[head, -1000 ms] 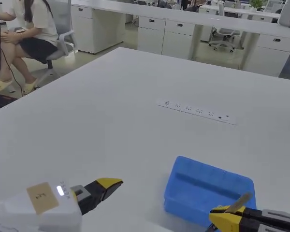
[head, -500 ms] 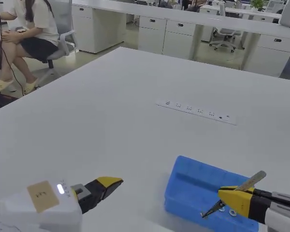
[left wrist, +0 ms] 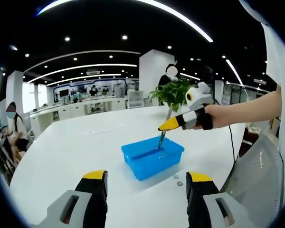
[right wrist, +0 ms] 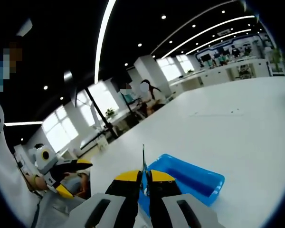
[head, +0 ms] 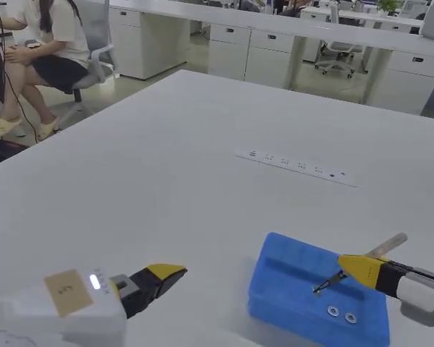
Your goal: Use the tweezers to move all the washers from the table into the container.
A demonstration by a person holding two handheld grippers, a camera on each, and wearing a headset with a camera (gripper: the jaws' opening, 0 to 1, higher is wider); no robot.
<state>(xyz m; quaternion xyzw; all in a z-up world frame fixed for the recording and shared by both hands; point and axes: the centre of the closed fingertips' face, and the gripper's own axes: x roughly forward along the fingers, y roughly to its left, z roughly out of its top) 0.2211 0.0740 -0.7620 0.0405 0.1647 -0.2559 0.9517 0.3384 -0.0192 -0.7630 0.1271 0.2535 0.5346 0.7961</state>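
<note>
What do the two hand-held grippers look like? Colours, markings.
Both are alike: white bodies, grey slotted jaw bases, black jaws with yellow tips. The left hand-held gripper carries a tan paper label and a small lit white light. The right hand-held gripper shows no label from here.

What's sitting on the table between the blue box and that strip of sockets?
Nothing: in the head view, the table is bare between the blue box and the socket strip.

Open office: white desks [head: 275, 54], swivel chair [head: 95, 36], ceiling strip lights [left wrist: 85, 66].
</note>
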